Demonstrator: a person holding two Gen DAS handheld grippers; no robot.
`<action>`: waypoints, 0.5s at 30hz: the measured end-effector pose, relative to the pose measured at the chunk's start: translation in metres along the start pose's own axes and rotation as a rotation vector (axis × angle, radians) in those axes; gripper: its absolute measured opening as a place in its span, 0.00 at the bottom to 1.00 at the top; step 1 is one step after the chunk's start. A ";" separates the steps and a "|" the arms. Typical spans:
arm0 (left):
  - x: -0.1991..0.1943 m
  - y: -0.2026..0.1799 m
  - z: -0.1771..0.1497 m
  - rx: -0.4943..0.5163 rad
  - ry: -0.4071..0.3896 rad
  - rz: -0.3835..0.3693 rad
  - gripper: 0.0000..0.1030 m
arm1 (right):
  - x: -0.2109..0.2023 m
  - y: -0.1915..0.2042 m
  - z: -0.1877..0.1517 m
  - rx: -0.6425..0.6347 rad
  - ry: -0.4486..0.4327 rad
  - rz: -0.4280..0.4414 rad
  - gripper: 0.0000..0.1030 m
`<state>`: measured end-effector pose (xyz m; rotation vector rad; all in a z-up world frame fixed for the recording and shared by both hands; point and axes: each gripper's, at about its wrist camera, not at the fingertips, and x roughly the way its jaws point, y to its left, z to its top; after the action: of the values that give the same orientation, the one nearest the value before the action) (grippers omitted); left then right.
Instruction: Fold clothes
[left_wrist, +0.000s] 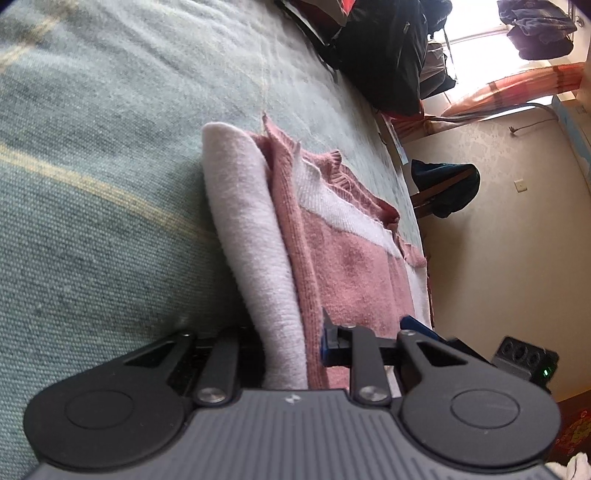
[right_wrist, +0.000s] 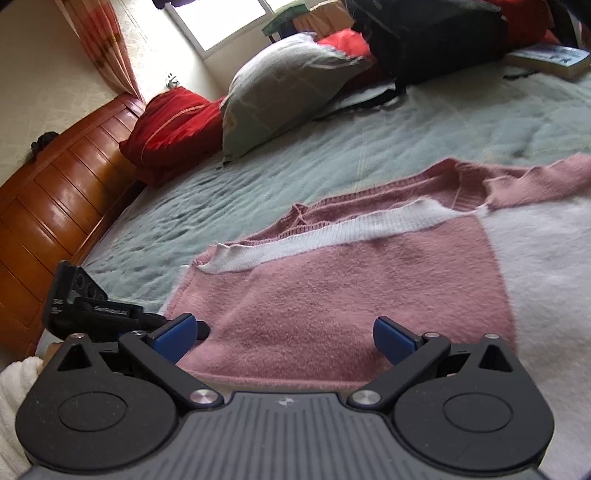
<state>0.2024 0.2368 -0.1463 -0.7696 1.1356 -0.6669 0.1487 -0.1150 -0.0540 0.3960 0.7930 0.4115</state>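
Note:
A pink knit sweater (left_wrist: 343, 266) with white panels lies on the grey-green bed cover (left_wrist: 110, 147). Its near edge is doubled over into a thick white and pink fold. My left gripper (left_wrist: 291, 347) is shut on that fold, and the cloth hides one finger. In the right wrist view the sweater (right_wrist: 332, 295) lies flat, with its white-trimmed neckline towards the far side. My right gripper (right_wrist: 284, 338) stands open just above the sweater's near hem, with the blue pads (right_wrist: 177, 334) wide apart and nothing pressed between them.
A grey pillow (right_wrist: 280, 85), a red bundle (right_wrist: 173, 122) and a black bag (right_wrist: 424, 37) lie at the bed's far end by the wooden headboard (right_wrist: 62, 184). A book (right_wrist: 554, 59) sits far right. Black gripper hardware (right_wrist: 85, 306) shows beside the sweater's left edge.

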 end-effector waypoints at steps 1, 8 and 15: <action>0.000 0.000 0.000 0.000 0.000 0.000 0.23 | 0.005 -0.001 0.002 -0.005 0.000 -0.005 1.00; 0.002 -0.001 0.001 0.013 -0.005 0.007 0.23 | 0.048 -0.011 0.036 -0.012 -0.024 -0.028 1.00; 0.002 -0.004 0.000 0.005 -0.005 0.021 0.24 | 0.054 -0.016 0.053 0.000 -0.024 -0.029 1.00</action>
<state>0.2026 0.2334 -0.1444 -0.7537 1.1351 -0.6497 0.2259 -0.1118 -0.0603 0.3880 0.7741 0.3792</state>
